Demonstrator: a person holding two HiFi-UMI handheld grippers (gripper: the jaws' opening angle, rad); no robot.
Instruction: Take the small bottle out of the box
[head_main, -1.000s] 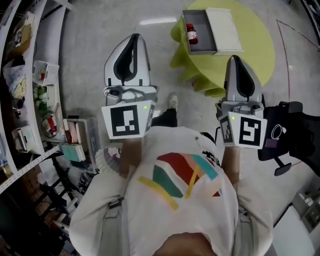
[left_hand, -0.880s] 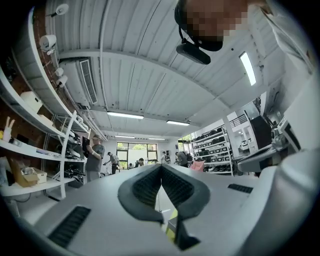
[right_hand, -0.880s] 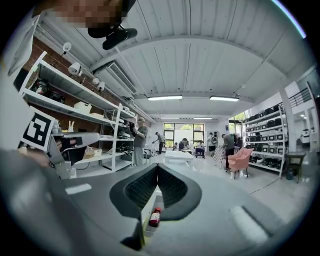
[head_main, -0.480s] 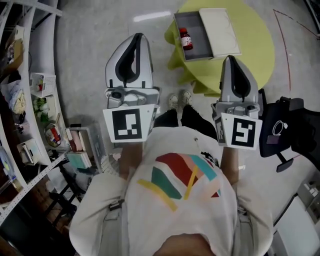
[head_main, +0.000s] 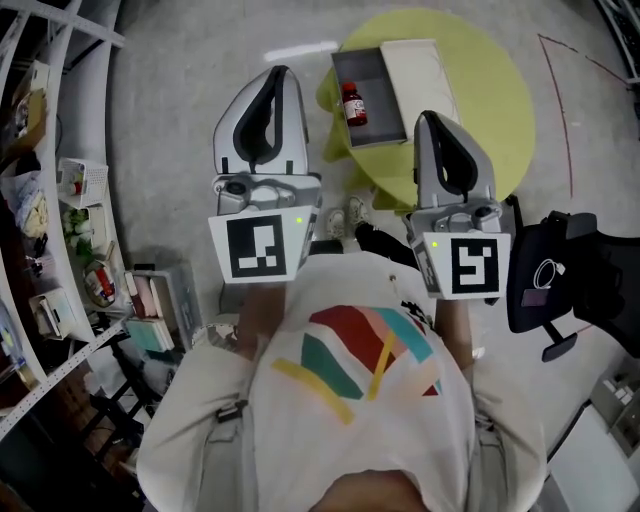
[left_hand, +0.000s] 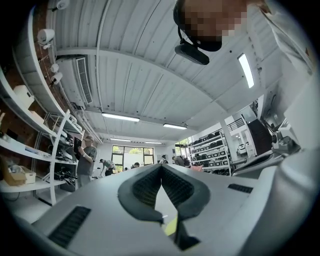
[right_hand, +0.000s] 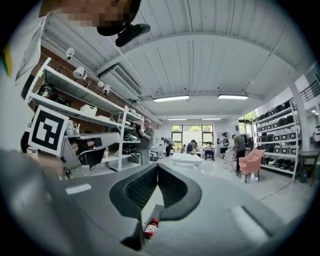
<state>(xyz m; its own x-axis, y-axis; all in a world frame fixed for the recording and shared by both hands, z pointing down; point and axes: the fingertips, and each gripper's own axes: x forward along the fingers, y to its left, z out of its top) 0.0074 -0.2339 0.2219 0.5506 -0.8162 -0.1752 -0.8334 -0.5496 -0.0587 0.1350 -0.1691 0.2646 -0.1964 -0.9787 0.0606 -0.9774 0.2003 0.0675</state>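
Observation:
The small bottle (head_main: 352, 104), dark with a red cap and a red label, lies in the open grey box (head_main: 383, 100) on the round yellow table (head_main: 480, 90). The box's white lid (head_main: 420, 75) lies to its right. My left gripper (head_main: 272, 72) is shut and empty, over the floor left of the table. My right gripper (head_main: 428, 116) is shut and empty too, its tip at the box's near right corner. In the right gripper view the bottle (right_hand: 151, 228) shows below the shut jaws (right_hand: 157, 167). In the left gripper view the shut jaws (left_hand: 161, 167) have a sliver of the yellow table (left_hand: 171, 226) below them.
Shelves (head_main: 60, 200) full of goods line the left side, with a crate of books (head_main: 155, 290) on the floor beneath. A black chair (head_main: 570, 270) stands at the right. The person's shoes (head_main: 352, 212) sit near the table's foot. Other people stand far off across the hall.
Both grippers have advanced toward the table. In the head view the table, box and bottle have slid left and nearer, and the right gripper's tip has reached the box's corner.

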